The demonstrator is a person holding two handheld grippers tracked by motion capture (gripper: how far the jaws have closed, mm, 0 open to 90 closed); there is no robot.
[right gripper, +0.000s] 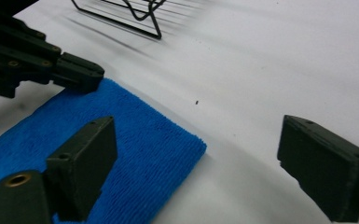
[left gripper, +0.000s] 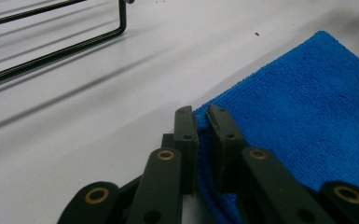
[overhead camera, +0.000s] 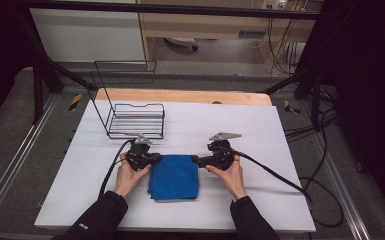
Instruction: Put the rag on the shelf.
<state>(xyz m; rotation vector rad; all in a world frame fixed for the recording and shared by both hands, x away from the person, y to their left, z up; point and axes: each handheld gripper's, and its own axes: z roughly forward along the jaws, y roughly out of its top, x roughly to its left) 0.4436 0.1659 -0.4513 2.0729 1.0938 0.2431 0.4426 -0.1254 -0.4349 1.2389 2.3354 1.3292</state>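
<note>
A folded blue cloth (overhead camera: 174, 177) lies on the white table (overhead camera: 250, 130) between the person's two hands. My left gripper (overhead camera: 156, 159) is at the cloth's far left corner and is shut on its edge. In the left gripper view the jaws (left gripper: 201, 114) stand nearly together with the cloth (left gripper: 298, 107) pinched between them. My right gripper (overhead camera: 196, 161) is at the far right corner, open. Its wide jaws (right gripper: 196, 128) straddle that corner of the cloth (right gripper: 121, 140) without pressing on it. The left gripper (right gripper: 81, 77) shows across the cloth in the right gripper view.
A black wire rack (overhead camera: 135, 120) stands on the table behind the left gripper, also seen as the rack (left gripper: 51, 51) and the rack (right gripper: 130, 14). Cables (overhead camera: 280, 175) trail off to the right. A wooden edge (overhead camera: 180, 96) runs along the table's back.
</note>
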